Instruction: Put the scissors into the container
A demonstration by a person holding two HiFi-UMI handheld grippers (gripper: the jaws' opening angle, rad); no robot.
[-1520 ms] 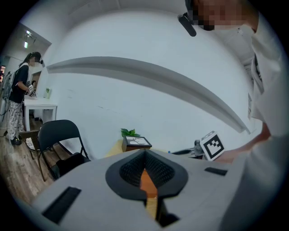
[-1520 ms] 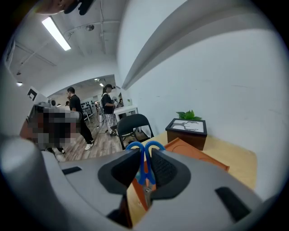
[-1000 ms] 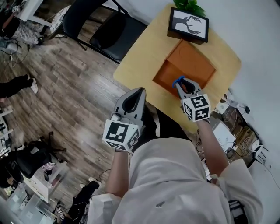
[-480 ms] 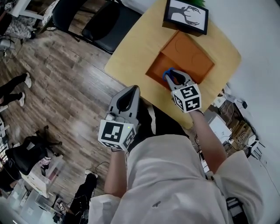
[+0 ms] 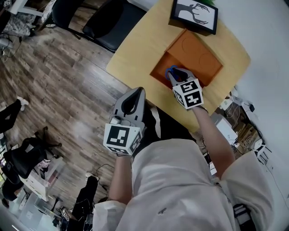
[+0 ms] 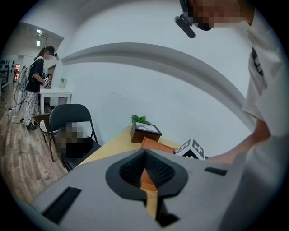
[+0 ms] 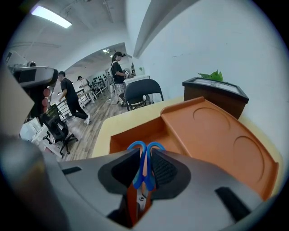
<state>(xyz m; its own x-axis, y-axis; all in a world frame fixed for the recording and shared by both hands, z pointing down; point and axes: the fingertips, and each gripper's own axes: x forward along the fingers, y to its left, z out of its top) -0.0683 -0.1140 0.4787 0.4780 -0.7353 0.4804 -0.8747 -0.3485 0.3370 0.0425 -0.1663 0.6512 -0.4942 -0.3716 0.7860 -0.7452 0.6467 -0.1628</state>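
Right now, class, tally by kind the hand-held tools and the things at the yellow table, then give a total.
Tools: 2, the left tool and the right tool
Scissors: 1
Orange container: 1
Framed picture: 1
Plant: 1
Total: 6
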